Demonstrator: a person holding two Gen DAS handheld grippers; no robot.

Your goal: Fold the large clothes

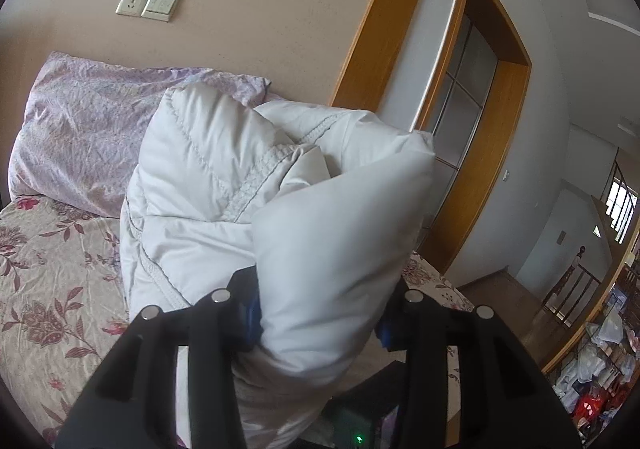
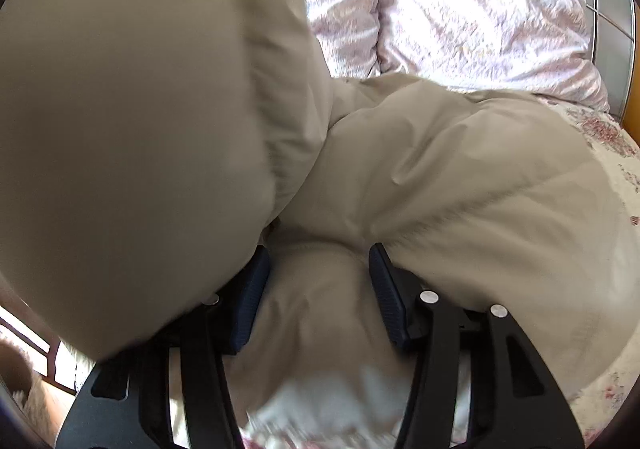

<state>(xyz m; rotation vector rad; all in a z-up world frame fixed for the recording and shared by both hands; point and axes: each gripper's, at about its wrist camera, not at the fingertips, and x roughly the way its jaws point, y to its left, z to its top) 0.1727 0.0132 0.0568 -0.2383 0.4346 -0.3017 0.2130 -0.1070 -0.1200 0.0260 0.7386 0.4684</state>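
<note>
1. Puffy jacket (image 1: pixel 224 185) sits bunched on the bed (image 1: pixel 52 281), below the pillows (image 1: pixel 80 129).
2. Left hand-held gripper (image 1: pixel 320 317) clamps a thick padded fold; right hand-held gripper (image 2: pixel 318 289) pinches another bunch.
3. Carry both folds over together and level, so the slippery padding does not slide.
4. Lay flat, then let go.
</note>
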